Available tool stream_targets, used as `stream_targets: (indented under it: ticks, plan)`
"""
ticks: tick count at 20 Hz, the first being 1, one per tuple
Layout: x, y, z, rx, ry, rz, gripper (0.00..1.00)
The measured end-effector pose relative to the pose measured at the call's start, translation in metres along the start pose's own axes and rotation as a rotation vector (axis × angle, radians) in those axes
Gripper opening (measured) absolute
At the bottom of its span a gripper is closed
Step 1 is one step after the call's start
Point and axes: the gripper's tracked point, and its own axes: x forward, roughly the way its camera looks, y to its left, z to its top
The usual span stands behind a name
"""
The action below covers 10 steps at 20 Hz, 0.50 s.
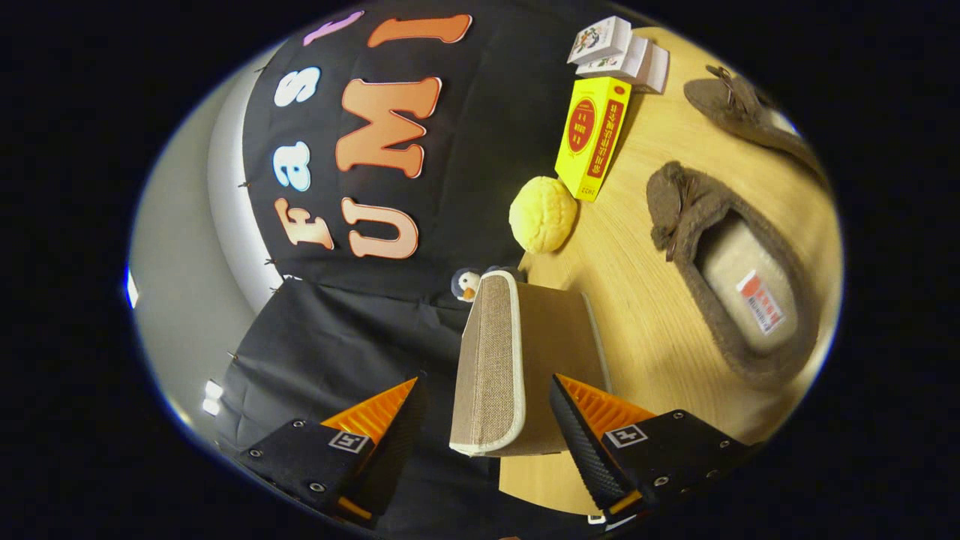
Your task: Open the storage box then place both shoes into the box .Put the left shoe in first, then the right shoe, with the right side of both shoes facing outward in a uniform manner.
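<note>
Fingers (484, 409) spread wide, straddling the box lid (491, 360) without touching; lid's long axis runs straight ahead between them.

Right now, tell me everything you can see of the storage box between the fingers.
The storage box looks like beige woven fabric with pale piping along its edges and plain brown side panels. It stands on the wooden table, lid apparently still shut, in the gap of the open gripper, whose fingers straddle it without clearly pressing. A penguin toy peeks from behind it, and a yellow ball lies beyond.
</note>
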Motion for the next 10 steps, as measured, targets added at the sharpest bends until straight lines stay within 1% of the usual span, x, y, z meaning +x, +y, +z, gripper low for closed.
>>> stream_targets:
  ticks: [3, 5, 8, 10]
  plan:
    - [0.020, -0.004, -0.012, 0.040, 0.016, 0.009, 0.98]
    - [0.033, -0.011, -0.011, 0.069, 0.004, -0.001, 0.98]
    - [0.045, -0.013, -0.013, 0.126, -0.002, 0.015, 0.98]
    - [0.051, -0.012, -0.016, 0.141, 0.004, 0.025, 0.98]
